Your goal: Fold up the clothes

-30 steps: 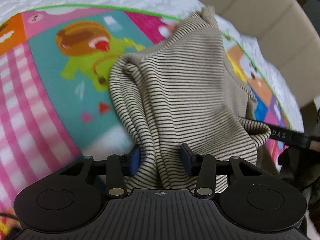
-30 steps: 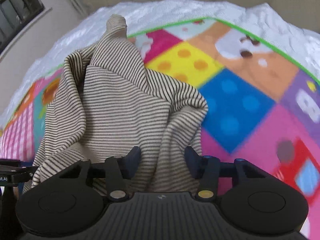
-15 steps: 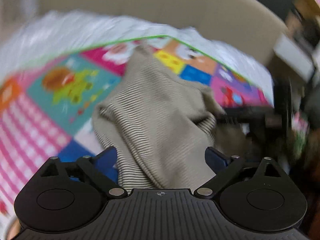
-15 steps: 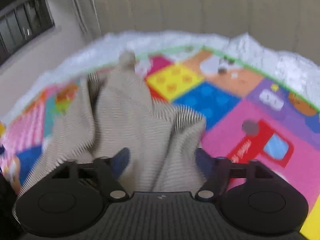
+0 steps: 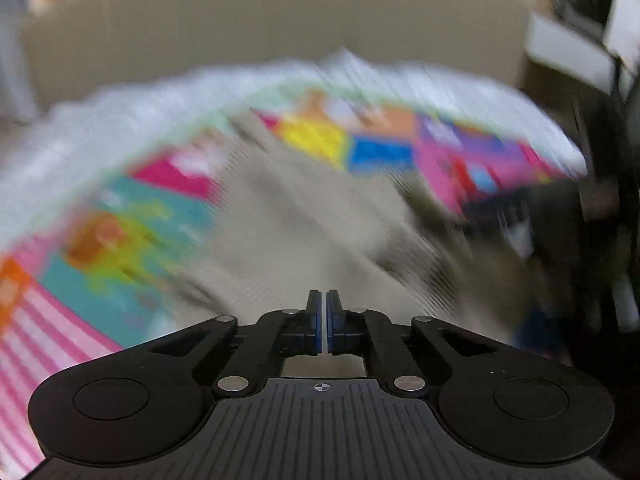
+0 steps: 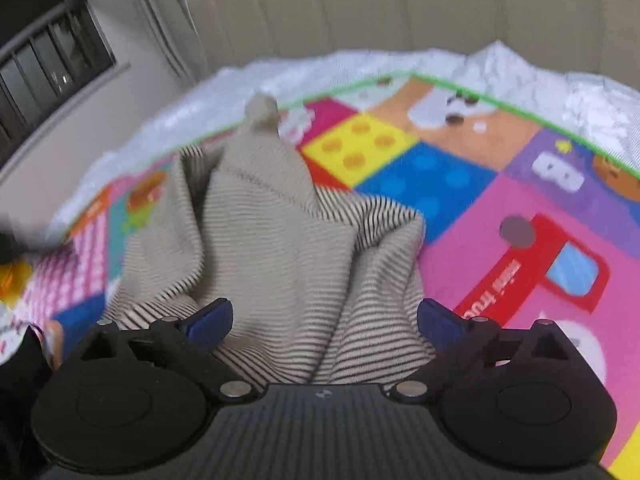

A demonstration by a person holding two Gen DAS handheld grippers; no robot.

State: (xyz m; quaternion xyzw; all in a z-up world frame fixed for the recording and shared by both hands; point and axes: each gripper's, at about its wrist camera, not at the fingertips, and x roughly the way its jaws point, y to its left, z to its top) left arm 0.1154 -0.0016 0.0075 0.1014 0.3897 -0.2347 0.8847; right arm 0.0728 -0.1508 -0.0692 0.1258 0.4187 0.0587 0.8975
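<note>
Right wrist view is the clear one: striped garment lies bunched on the colourful play mat, which sits on a white quilted cover w/ a beige padded headboard behind. Cloth is heaped, not flat; one end sticks up in a peak toward the far edge of the mat, and loose folds run down to just under the right gripper. Its jaws stand wide apart, blue pads either side of the near folds, nothing pinched between them. Prob. spread like that so a fold or hem can slip in, but whether it's about to take hold or has just let go, can't tell from one moment.

Left wrist view is heavily motion-blurred. Left gripper has its jaws drawn together, pads nearly touching w/ only a thin slit between; no cloth visible in that slit, so I judge it empty, though the blur leaves some doubt. Garment shows only as a tan smear on the mat ahead of the fingertips, stripes barely readable.

What each adds: right view gives stripes, the raised peak, a window w/ dark bars at far left. Left view gives the room's other side, dark furniture and pale boxes at right, none of it sharp enough to name, plus the full width of the headboard.

As to the fold: garment is crumpled, no neat folded shape showing.
</note>
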